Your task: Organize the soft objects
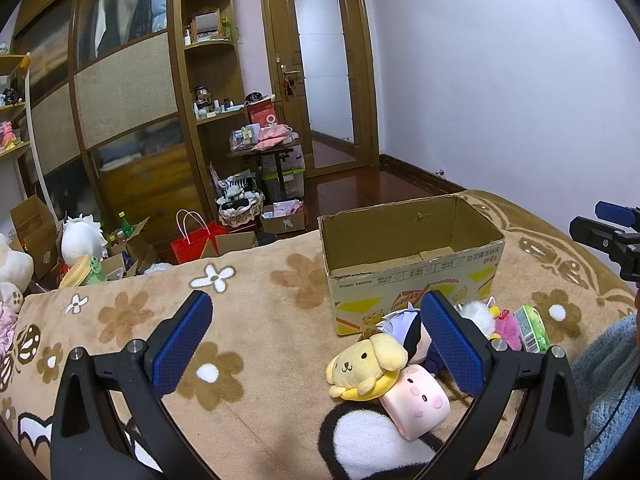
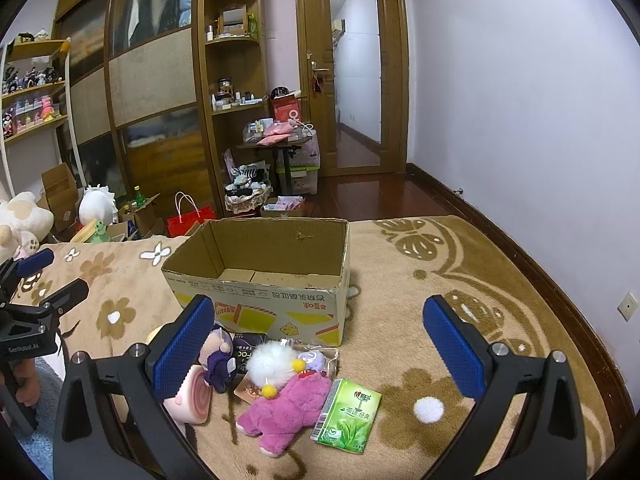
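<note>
My left gripper (image 1: 316, 336) hovers with fingers wide, holding nothing; the yellow dog plush (image 1: 366, 366) and pink pig plush (image 1: 414, 404) lie on the blanket just inside its right finger. My right gripper (image 2: 320, 340) is likewise spread wide above the pink bear plush (image 2: 286, 410) and green tissue pack (image 2: 348, 414). An open cardboard box (image 2: 260, 300) sits behind them on the floral bed blanket (image 2: 420, 280); a wooden wardrobe (image 2: 152, 80) and a door (image 2: 354, 80) stand beyond.

Legible markings
"GenRobot.AI" on left gripper (image 2: 28, 316) body; "FAC…" partial on black pouch (image 2: 247, 350); carton print illegible.
</note>
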`<state>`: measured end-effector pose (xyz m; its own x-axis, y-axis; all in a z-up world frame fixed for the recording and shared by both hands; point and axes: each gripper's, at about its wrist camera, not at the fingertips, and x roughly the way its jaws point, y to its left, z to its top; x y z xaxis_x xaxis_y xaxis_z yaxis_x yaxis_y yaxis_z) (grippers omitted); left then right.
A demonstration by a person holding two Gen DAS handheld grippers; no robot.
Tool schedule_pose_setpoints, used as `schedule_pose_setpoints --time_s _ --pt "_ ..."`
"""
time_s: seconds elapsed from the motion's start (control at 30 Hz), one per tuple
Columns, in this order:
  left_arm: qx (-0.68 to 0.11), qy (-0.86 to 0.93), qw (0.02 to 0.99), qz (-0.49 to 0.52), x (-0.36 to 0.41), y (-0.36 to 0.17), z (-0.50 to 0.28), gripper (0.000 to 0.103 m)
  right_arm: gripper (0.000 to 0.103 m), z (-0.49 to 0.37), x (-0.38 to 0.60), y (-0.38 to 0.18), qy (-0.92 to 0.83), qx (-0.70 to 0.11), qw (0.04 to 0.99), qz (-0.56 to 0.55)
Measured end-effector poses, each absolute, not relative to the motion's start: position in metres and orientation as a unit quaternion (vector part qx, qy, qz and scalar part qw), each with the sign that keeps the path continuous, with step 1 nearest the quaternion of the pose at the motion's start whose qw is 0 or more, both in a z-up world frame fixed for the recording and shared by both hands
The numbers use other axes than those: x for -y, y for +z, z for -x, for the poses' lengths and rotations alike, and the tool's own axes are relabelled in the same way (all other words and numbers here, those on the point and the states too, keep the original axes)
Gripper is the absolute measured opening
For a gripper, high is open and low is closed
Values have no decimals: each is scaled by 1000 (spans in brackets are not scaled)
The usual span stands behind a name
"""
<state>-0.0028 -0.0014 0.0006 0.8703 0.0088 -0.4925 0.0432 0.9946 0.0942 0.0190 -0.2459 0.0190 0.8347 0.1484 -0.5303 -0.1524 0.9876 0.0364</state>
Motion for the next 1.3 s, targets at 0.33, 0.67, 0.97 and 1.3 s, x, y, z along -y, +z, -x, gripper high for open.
schedule_pose_setpoints --time_s 0.33,0.67,0.97,1.3 --pt "-255 -9 965 -52 2 0 3 103 103 -19 247 18 79 -277 958 4" --pt "-255 -9 966 -53 2 1 3 103 103 -21 248 16 79 -277 958 4" --pt "-251 -9 967 -54 1 1 4 103 103 -21 247 17 79 -277 958 5" --pt "-251 -8 966 -55 1 2 5 103 103 -21 247 17 79 -277 958 5"
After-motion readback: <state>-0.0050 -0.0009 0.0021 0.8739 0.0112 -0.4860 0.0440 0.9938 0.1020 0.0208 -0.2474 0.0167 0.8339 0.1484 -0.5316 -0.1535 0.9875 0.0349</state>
